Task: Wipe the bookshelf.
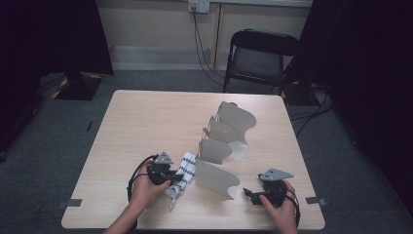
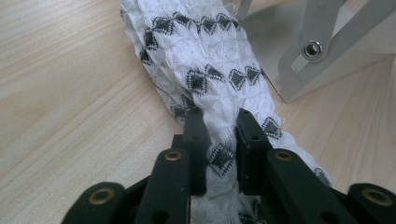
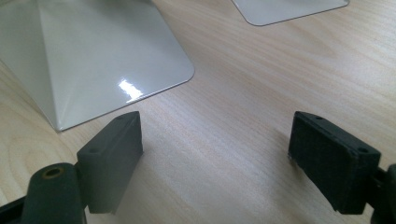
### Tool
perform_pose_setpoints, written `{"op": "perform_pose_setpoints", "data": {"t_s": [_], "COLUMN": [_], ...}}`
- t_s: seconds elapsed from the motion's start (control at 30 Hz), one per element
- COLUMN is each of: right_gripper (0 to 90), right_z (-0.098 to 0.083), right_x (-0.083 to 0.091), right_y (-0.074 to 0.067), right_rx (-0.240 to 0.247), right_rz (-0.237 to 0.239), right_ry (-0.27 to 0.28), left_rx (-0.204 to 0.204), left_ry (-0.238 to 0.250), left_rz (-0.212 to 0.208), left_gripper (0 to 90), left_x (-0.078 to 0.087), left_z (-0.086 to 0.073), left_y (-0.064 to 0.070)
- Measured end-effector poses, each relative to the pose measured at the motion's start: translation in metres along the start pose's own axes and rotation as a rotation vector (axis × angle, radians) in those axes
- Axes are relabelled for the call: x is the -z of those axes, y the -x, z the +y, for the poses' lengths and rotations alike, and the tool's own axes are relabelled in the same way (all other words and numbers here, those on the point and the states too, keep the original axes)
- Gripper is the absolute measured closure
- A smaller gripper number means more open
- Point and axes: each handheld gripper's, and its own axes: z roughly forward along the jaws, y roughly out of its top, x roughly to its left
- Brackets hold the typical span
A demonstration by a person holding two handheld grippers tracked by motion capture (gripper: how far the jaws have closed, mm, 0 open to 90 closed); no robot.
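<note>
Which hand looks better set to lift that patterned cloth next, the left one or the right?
The left. Its tongs are already pinched on the rolled cloth beside the grey rack. The right tongs stand open over bare table, on the rack's far side from the cloth.

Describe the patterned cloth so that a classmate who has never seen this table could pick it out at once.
Start at the pale wooden table and find the row of grey metal dividers down its middle. Just left of the nearest divider lies a rolled white cloth, pinched between the jaws of the left gripper. It is the one soft thing there, marked with rows of black bow-tie shapes.
</note>
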Motion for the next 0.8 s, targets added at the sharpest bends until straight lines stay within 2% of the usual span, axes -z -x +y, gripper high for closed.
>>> {"op": "perform_pose_setpoints", "data": {"t_s": [0.03, 0.1, 0.13, 0.2, 0.27, 0.3, 0.37, 0.53, 0.8], "right_gripper": [16.6, 16.6, 16.6, 16.6, 16.6, 16.6, 16.6, 16.6, 16.6], "right_z": [0.0, 0.0, 0.0, 0.0, 0.0, 0.0, 0.0, 0.0, 0.0], "right_x": [0.0, 0.0, 0.0, 0.0, 0.0, 0.0, 0.0, 0.0, 0.0], "right_y": [0.0, 0.0, 0.0, 0.0, 0.0, 0.0, 0.0, 0.0, 0.0], "right_rx": [0.0, 0.0, 0.0, 0.0, -0.001, -0.001, -0.001, 0.0, 0.0], "right_rz": [0.0, 0.0, 0.0, 0.0, 0.0, 0.0, 0.0, 0.0, 0.0], "right_ry": [0.0, 0.0, 0.0, 0.0, -0.001, -0.001, -0.001, 0.0, 0.0], "left_rx": [0.003, 0.042, 0.042, 0.075, 0.083, 0.1, 0.102, 0.115, 0.109], "left_ry": [-0.004, -0.013, -0.013, -0.014, -0.025, -0.024, -0.017, 0.006, 0.026], "left_rz": [-0.007, -0.034, -0.034, -0.054, -0.064, -0.073, -0.073, -0.103, -0.128], "left_gripper": [79.4, 80.2, 80.4, 80.8, 81.0, 81.0, 81.0, 81.2, 81.1], "left_x": [0.0, 0.0, 0.0, 0.001, 0.003, 0.004, 0.004, 0.009, 0.012], "left_z": [0.001, 0.001, 0.001, 0.003, 0.004, 0.005, 0.006, 0.012, 0.016], "left_y": [0.0, 0.0, 0.0, 0.0, 0.0, 0.002, 0.003, 0.009, 0.012]}}
